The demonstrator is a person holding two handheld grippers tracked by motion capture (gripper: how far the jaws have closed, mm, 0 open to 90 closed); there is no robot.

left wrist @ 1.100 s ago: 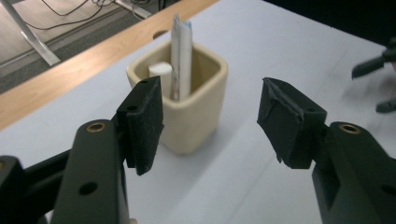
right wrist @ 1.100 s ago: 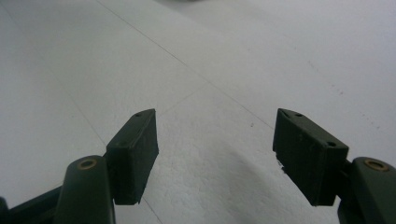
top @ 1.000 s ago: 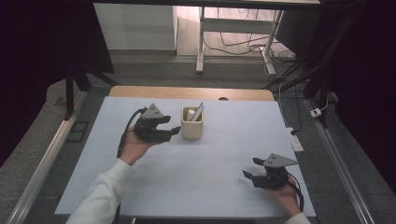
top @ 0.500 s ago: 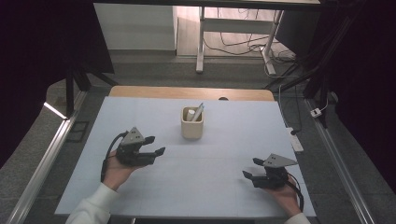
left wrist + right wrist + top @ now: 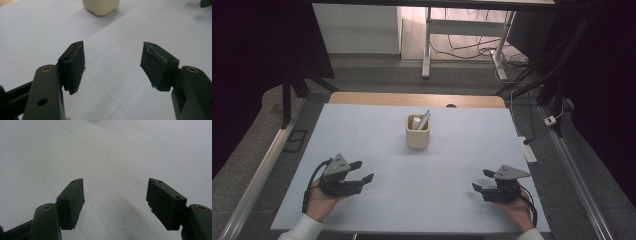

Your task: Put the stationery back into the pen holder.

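Observation:
A cream cup (image 5: pixel 417 132) stands at the middle back of the pale blue mat (image 5: pixel 362 130), with a pen and a white item sticking out of it. My left gripper (image 5: pixel 363 170) hovers low over the mat's near left, well short of the cup. Its jaws have just been opening and nothing is between them. In the left gripper view the gripper (image 5: pixel 112 47) frames bare mat, and the cup's base (image 5: pixel 101 6) sits far ahead. My right gripper (image 5: pixel 481 180) rests at the near right, open and empty. The right gripper view has the gripper (image 5: pixel 115 182) over bare mat.
The mat covers a wooden table whose far edge (image 5: pixel 412 99) shows beyond it. A white power strip (image 5: pixel 529 152) lies off the mat's right side. Dark frame rails (image 5: pixel 259 175) run along both sides of the table. Cables and desk legs stand behind.
My left gripper has drawn back from beside the cup to the near left of the mat and sunk lower, its jaws a little wider. The right gripper has stayed put.

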